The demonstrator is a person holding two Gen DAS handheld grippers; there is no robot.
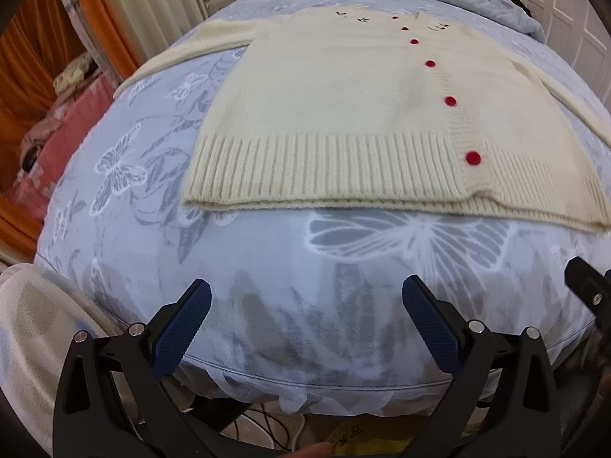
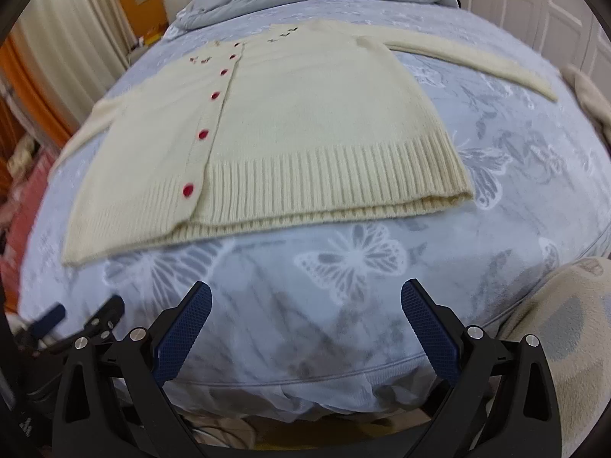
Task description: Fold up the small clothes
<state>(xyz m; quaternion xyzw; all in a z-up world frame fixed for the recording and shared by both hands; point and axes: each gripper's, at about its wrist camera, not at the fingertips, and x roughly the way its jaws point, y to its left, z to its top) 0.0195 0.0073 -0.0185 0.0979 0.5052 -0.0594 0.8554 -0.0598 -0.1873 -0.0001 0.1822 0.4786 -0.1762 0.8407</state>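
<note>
Your cardigan (image 1: 343, 114) lies flat on the bed (image 1: 267, 259), buttoned front up, sleeves spread, hem toward you — laid out ready for folding. Both your left gripper (image 1: 305, 305) and right gripper (image 2: 305, 305) hover short of the hem, jaws apart, holding nothing.

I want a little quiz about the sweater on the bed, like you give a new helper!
1. True or false: the cardigan lies folded in half on the bed.
2. What colour are its buttons?
3. Both the left gripper and the right gripper have jaws that are: A) shut on the hem, B) open and holding nothing, C) shut on a sleeve.

Key: 1 false, it lies spread flat with sleeves out; 2 red; 3 B.
</note>
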